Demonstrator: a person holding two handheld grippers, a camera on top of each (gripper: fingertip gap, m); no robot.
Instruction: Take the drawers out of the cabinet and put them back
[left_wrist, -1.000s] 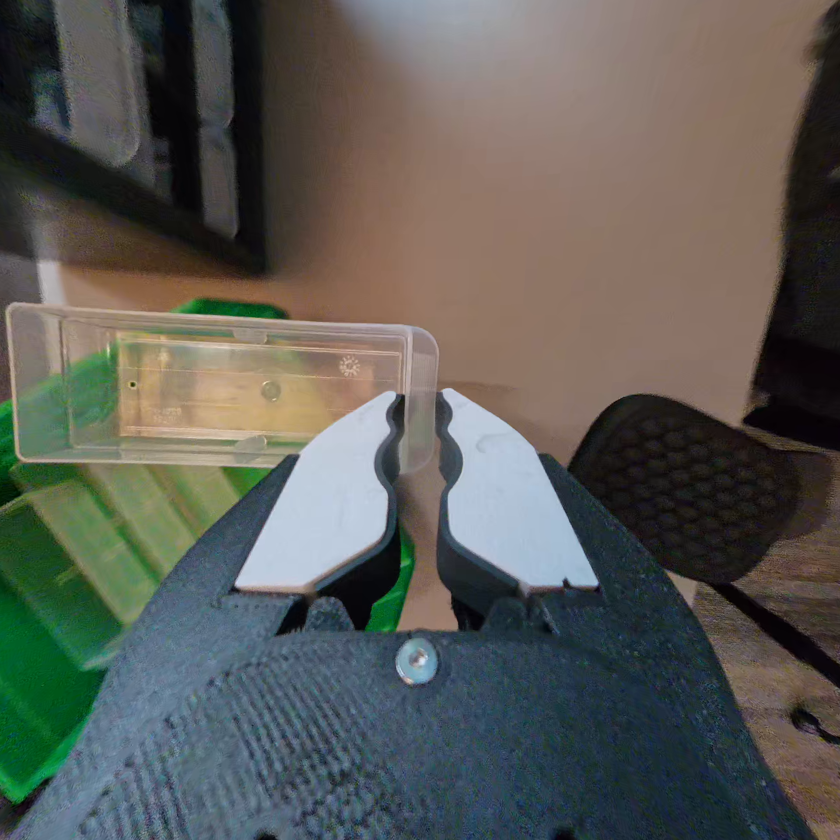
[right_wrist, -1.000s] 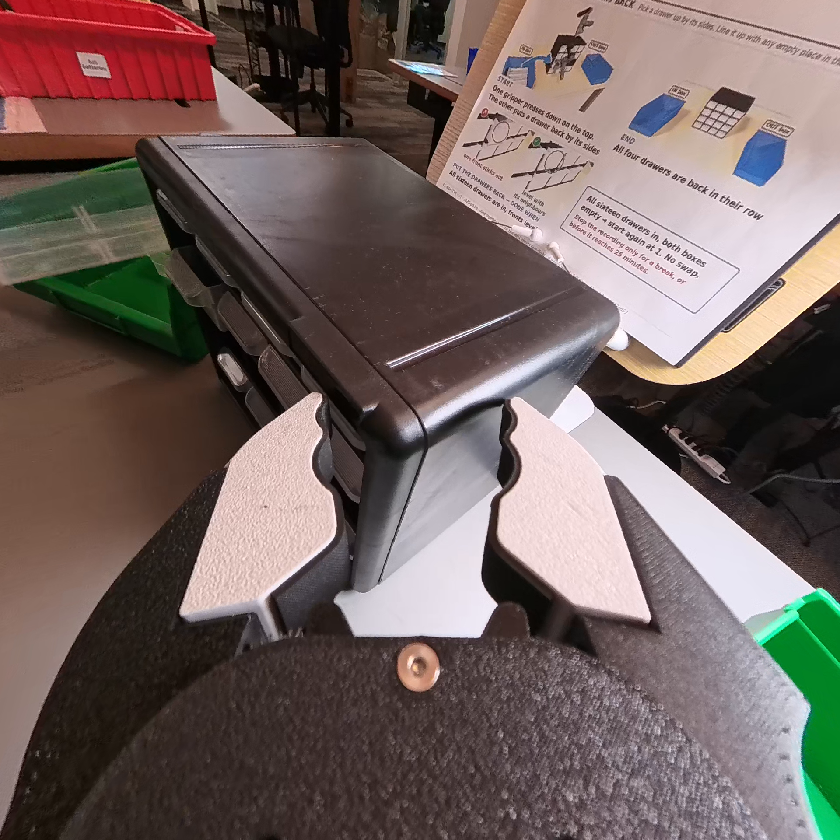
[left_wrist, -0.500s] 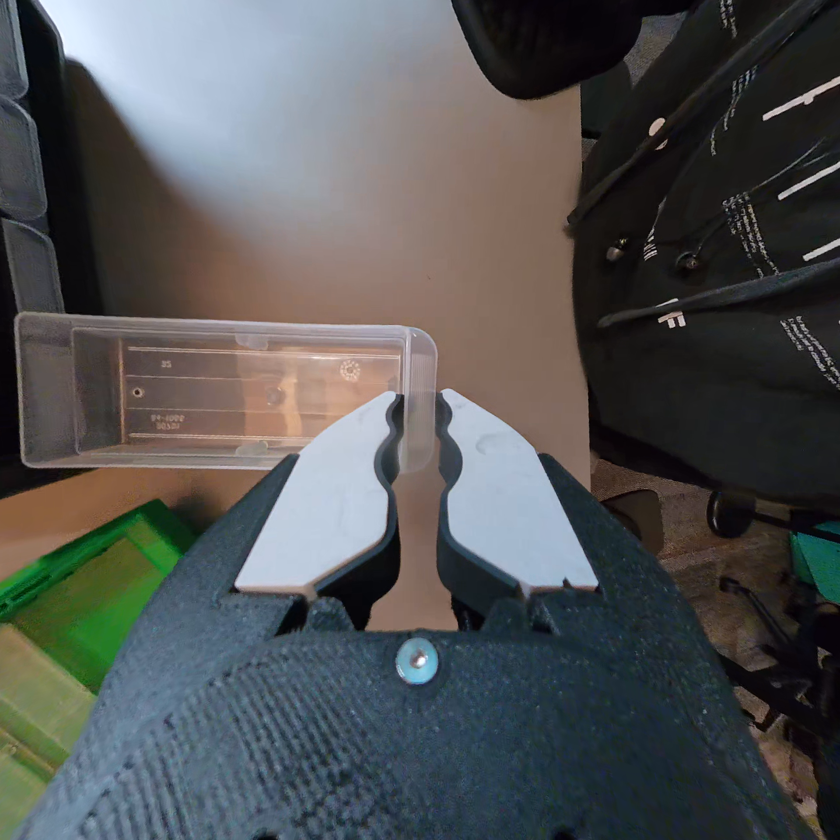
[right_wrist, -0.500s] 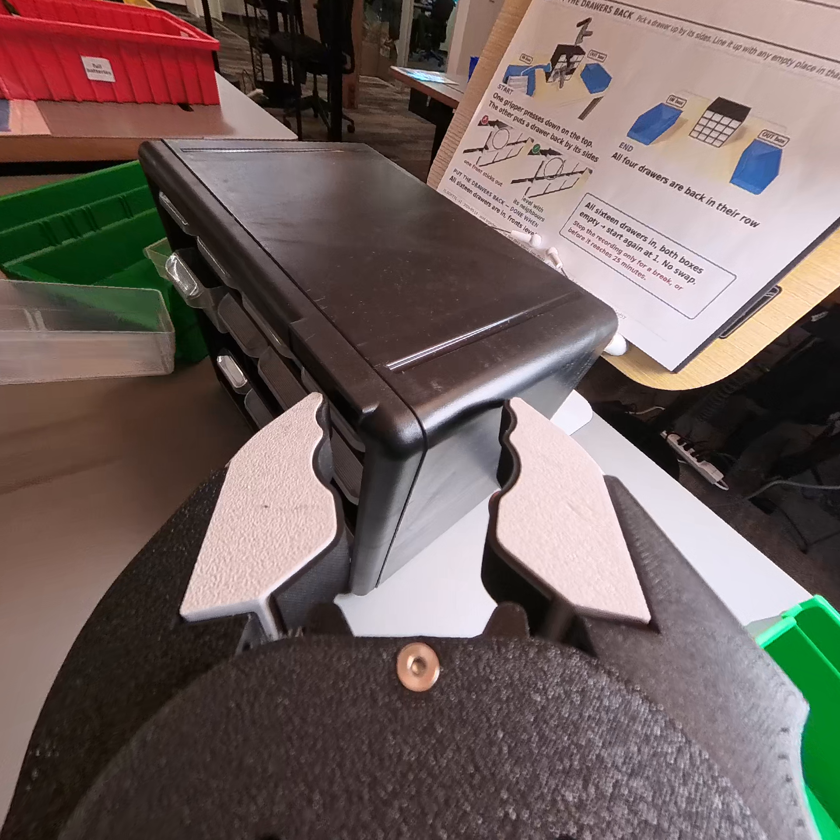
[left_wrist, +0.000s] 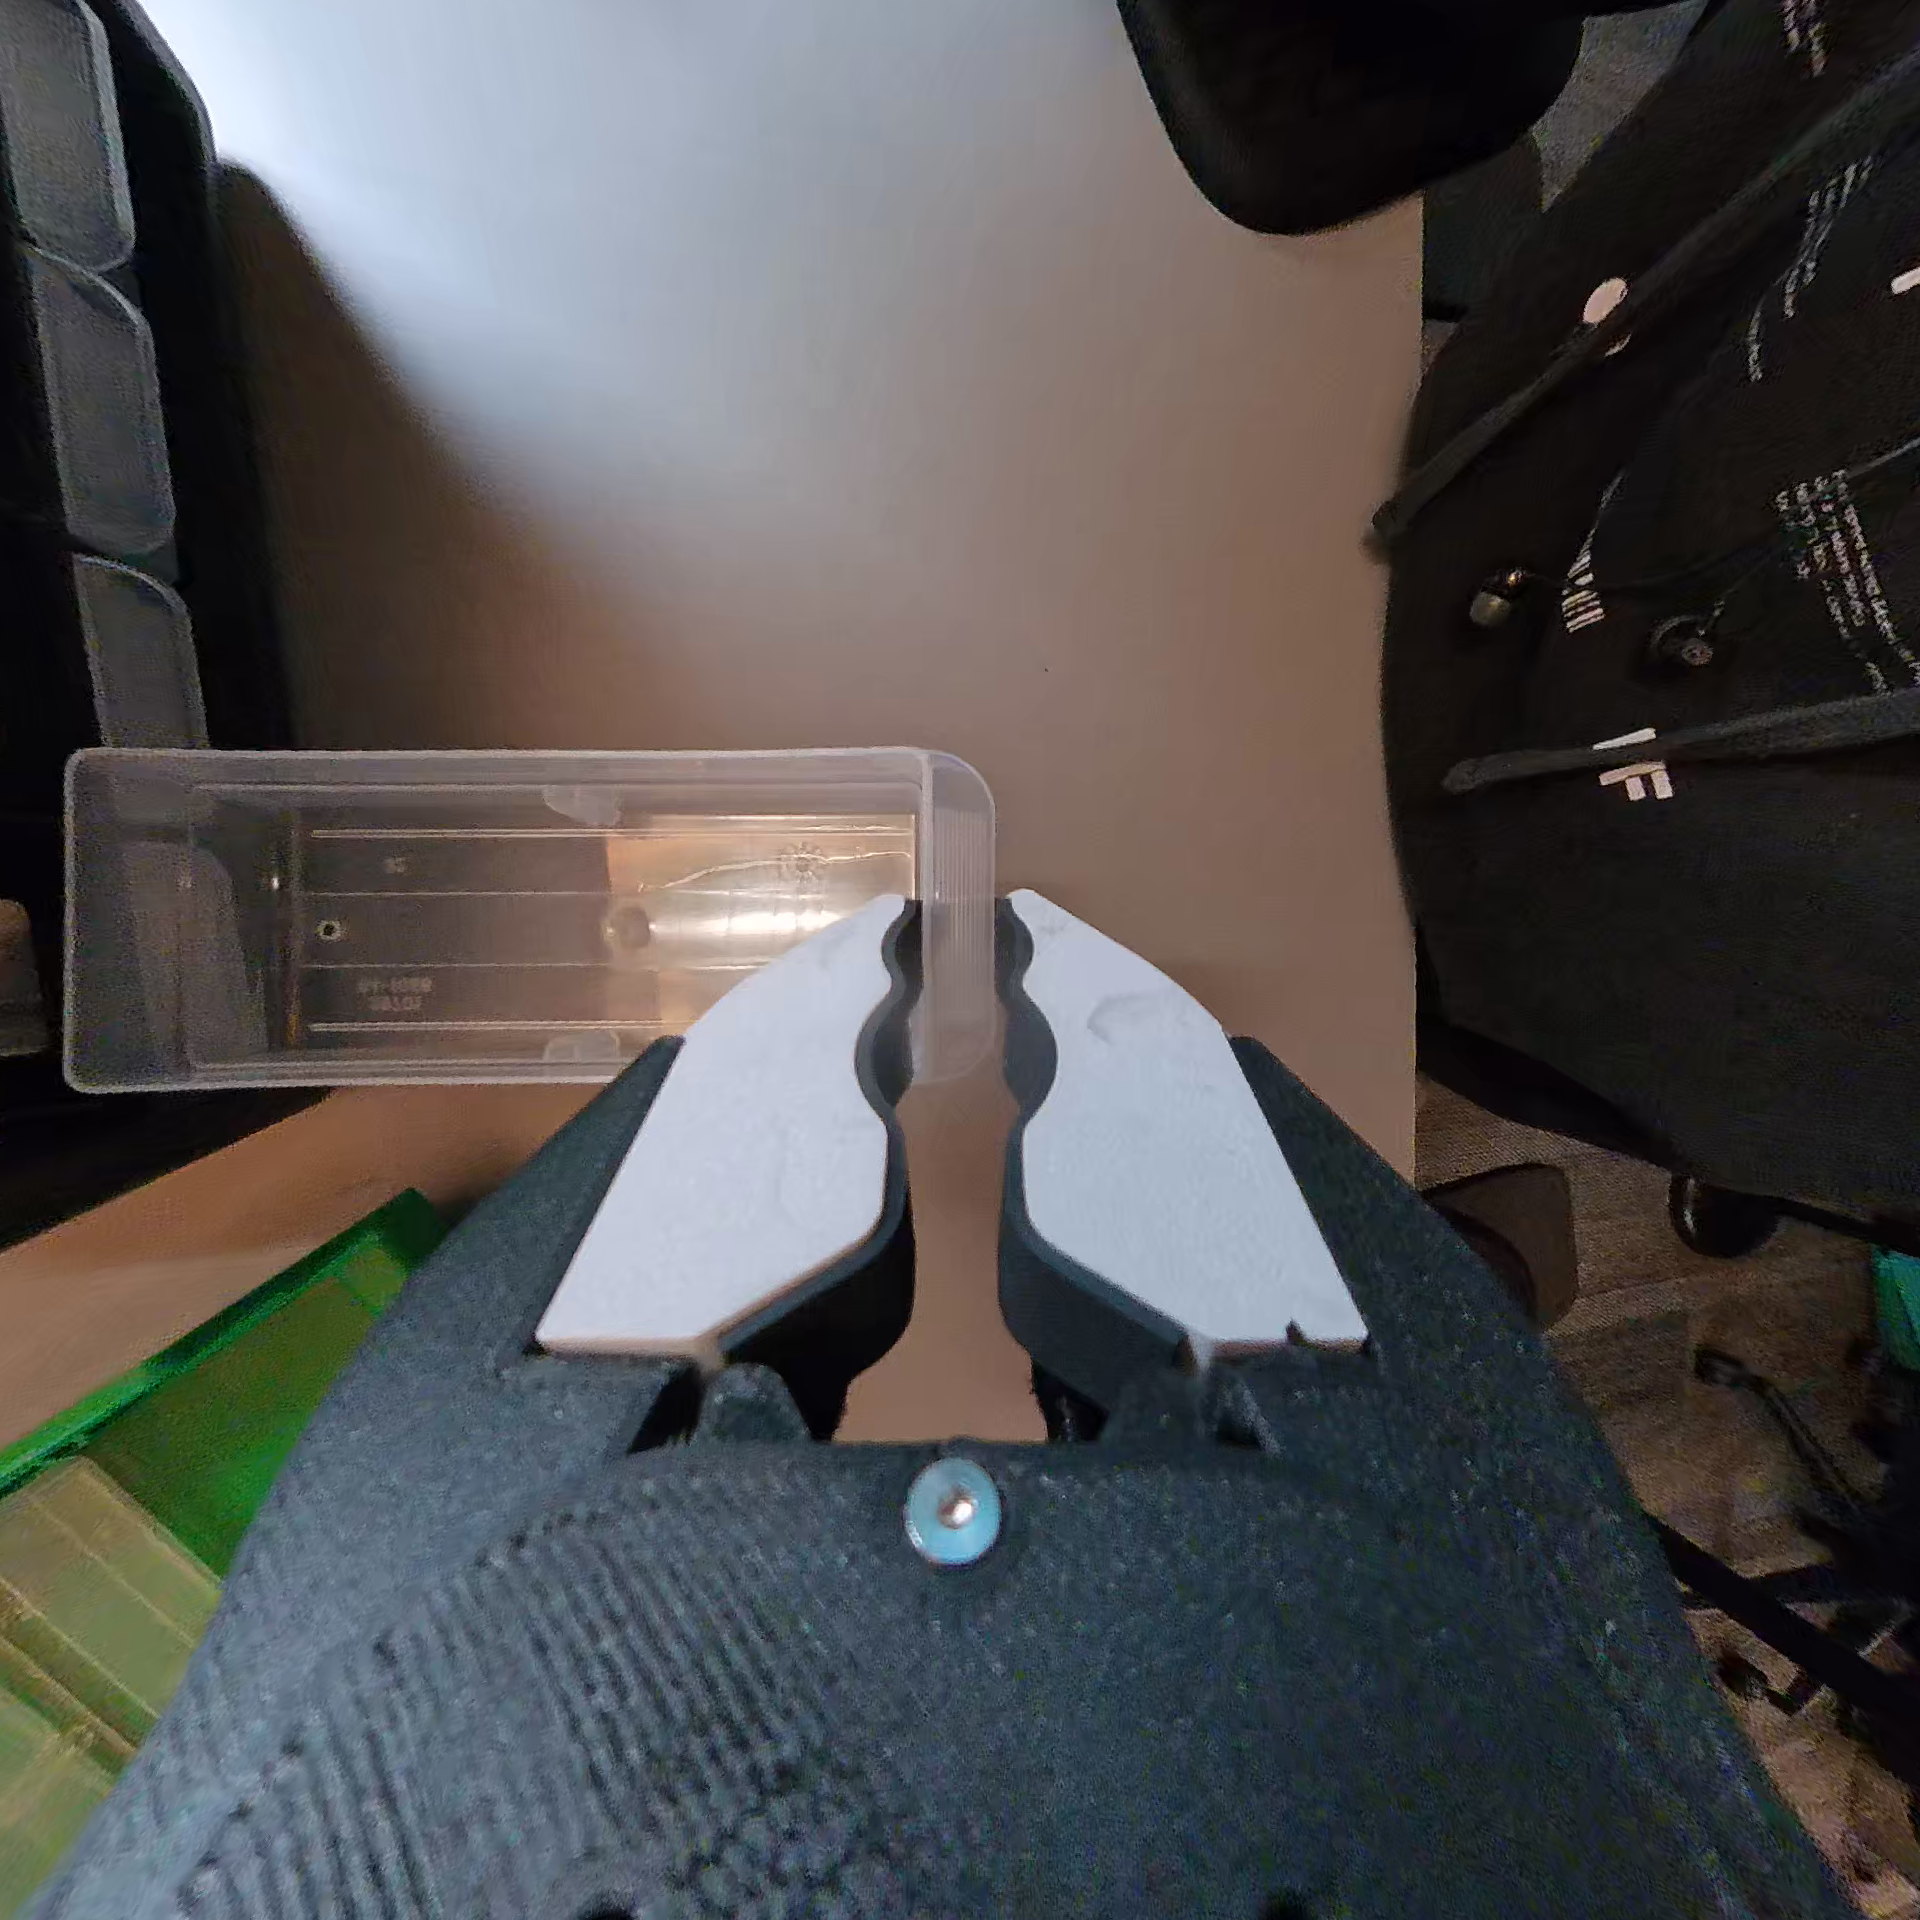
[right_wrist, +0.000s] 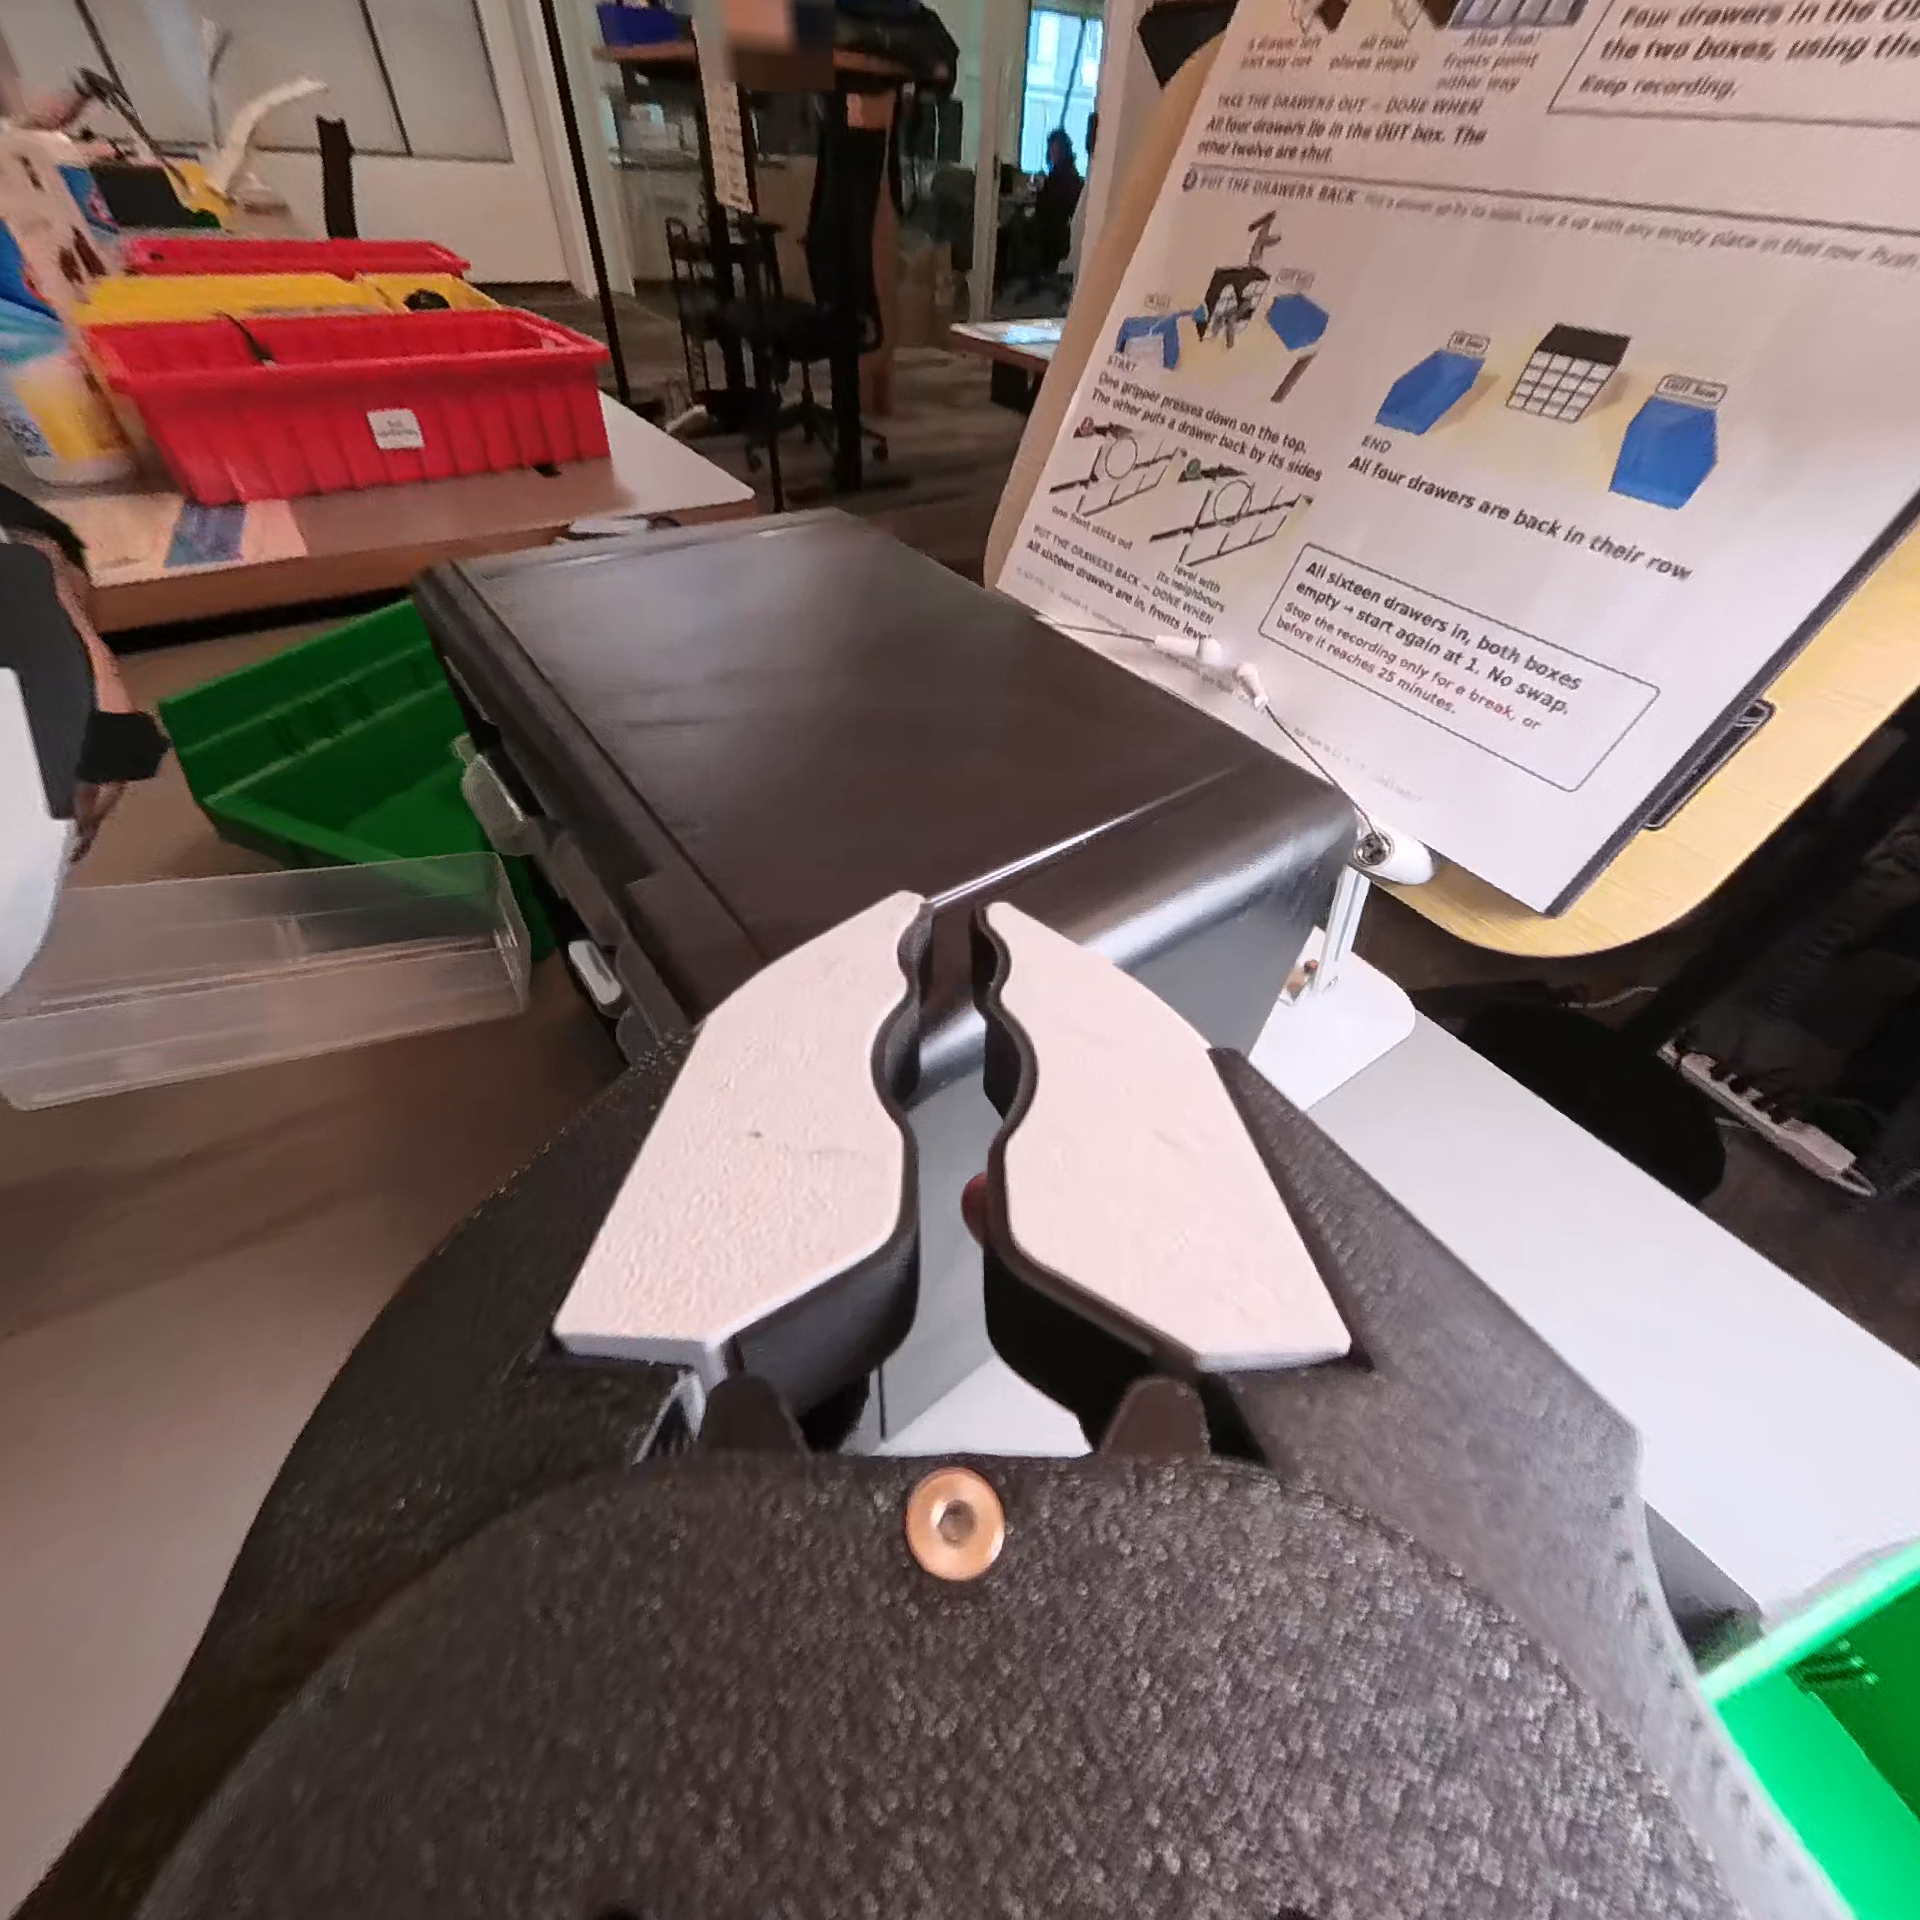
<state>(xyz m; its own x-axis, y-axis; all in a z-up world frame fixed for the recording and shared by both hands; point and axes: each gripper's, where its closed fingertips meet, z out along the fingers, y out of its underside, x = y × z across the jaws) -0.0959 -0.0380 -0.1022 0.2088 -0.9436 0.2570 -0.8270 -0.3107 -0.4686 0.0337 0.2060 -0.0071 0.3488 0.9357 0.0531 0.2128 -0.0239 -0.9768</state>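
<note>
Bare table (left_wrist: 1091, 623) is seen beside the cabinet (right_wrist: 831, 707). The clear drawer (left_wrist: 416, 914) is pinched by its front lip in the left gripper (left_wrist: 951, 935), just before the cabinet front. The right gripper (right_wrist: 951, 935), nearly closed and empty, is held over the cabinet's top edge.

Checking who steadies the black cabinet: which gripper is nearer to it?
Right. The right gripper sits at the cabinet's top near corner; the left gripper holds a clear drawer just before its front.
</note>
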